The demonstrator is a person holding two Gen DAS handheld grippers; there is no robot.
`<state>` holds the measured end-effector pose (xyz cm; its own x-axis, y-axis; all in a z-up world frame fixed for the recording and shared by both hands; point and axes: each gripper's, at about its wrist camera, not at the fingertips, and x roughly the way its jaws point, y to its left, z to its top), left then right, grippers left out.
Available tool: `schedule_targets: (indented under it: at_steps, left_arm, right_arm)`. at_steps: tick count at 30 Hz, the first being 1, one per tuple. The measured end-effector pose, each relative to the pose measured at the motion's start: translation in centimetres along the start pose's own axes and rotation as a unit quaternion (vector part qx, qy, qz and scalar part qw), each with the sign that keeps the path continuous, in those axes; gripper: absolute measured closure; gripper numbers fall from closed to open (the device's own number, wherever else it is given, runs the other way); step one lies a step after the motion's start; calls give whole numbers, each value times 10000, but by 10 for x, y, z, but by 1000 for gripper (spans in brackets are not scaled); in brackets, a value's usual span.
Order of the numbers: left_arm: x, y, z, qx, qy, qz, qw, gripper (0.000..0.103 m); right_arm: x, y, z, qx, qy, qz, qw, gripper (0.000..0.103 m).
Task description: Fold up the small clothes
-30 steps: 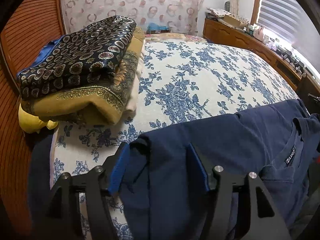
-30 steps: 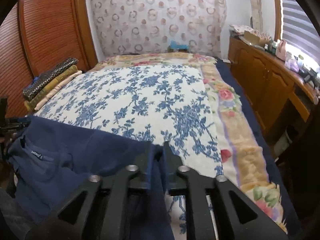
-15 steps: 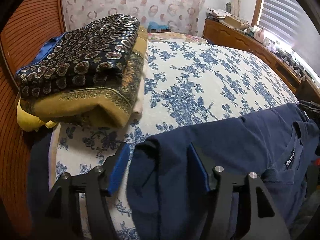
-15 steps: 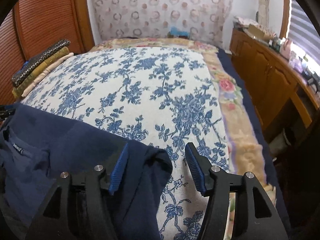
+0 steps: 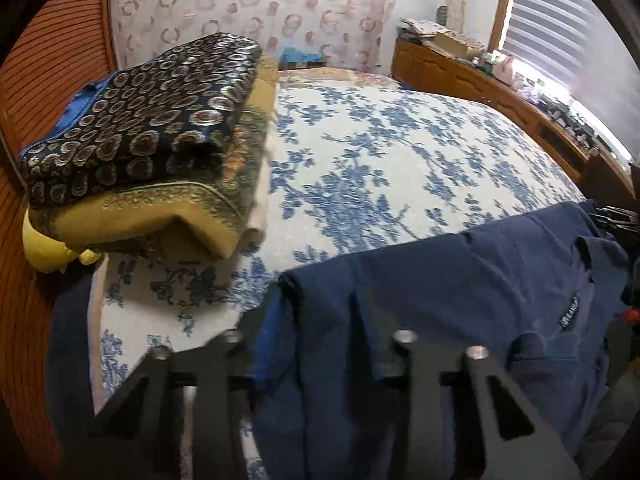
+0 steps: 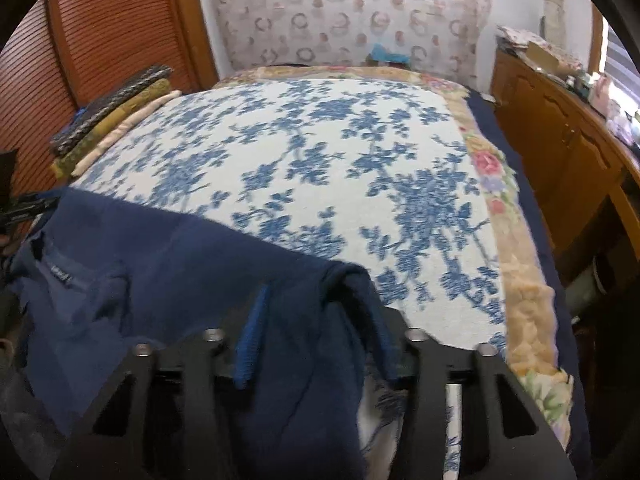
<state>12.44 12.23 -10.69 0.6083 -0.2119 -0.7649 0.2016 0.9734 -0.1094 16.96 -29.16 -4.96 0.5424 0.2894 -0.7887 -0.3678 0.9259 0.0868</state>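
The shirt (image 5: 460, 280) is navy blue. The bedspread (image 5: 400, 160) is white with blue flowers. The top folded cloth (image 5: 140, 128) is black with ringed circles, over a mustard one (image 5: 160, 216).

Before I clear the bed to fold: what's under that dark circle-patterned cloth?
Under the dark circle-patterned cloth lie a mustard-gold folded cloth, then a cream layer; yellow fabric pokes out. Anything deeper is hidden.

Both tongs, left (image 5: 316, 332) and right (image 6: 320, 332), have spread apart off the navy shirt (image 5: 460, 288).
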Motion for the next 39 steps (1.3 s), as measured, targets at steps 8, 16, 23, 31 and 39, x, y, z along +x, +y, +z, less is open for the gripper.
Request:
schedule_targets:
  at_steps: [8, 16, 23, 31, 39]
  left_arm:
    - [-46, -17, -5, -108, -550, -279, 9980, 95]
    - [-155, -45, -4, -1, -1809, -445, 9825, 96]
    - [-231, -55, 28, 165, -2751, -430, 9603, 96]
    - [-237, -45, 166, 538, -2975, 304, 9527, 94]
    - [-64, -17, 233, 375, -1399, 253, 9891, 80]
  right_arm:
    - [-26, 12, -8, -11, -403, 213, 9990, 95]
    - [-114, 36, -2, -197, -1332, 316, 9904, 96]
    - [-205, 57, 22, -551, -2227, 235, 9730, 96]
    - [-257, 59, 154, -1090, -2619, -214, 9587, 96]
    - [-73, 1, 246, -733, -1108, -1812, 9744, 62]
